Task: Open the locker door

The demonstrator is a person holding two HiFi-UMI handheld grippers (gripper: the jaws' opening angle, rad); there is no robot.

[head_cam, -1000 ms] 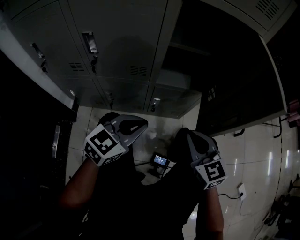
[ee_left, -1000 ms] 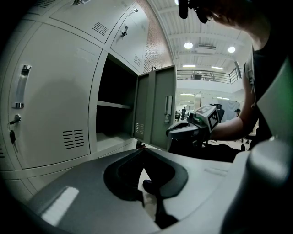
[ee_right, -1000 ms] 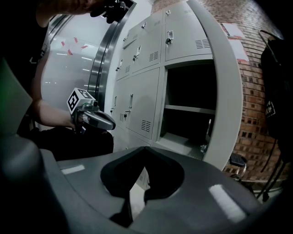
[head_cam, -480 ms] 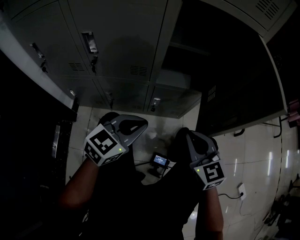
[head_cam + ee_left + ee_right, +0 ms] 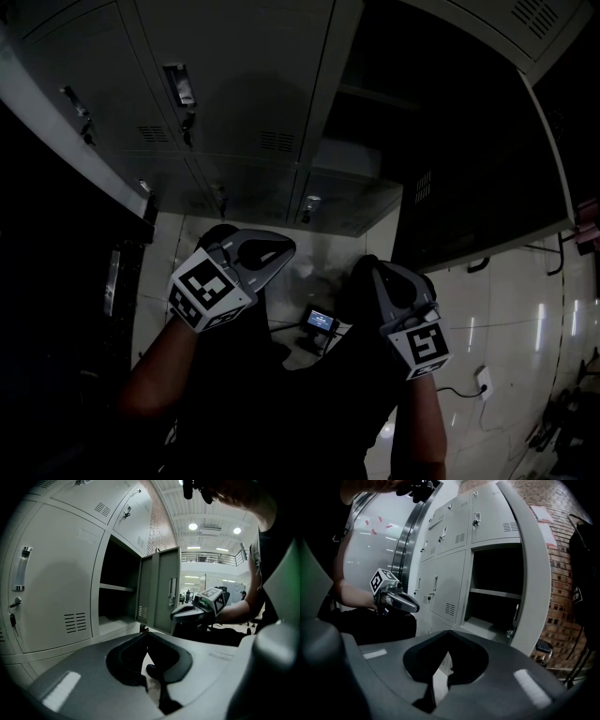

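The grey locker stands with its compartment showing dark and bare inside, and its door is swung out to the right. My left gripper and right gripper hang side by side close to my body, well short of the lockers. Both are shut on nothing. In the left gripper view the jaws meet at the left gripper, with the open compartment and its door ahead. The right gripper faces the same opening, its jaws together.
Closed locker doors with handles and keys fill the upper left. On the glossy tiled floor lie a small device with a lit screen and a socket with a cable. A black bag hangs on the brick wall at right.
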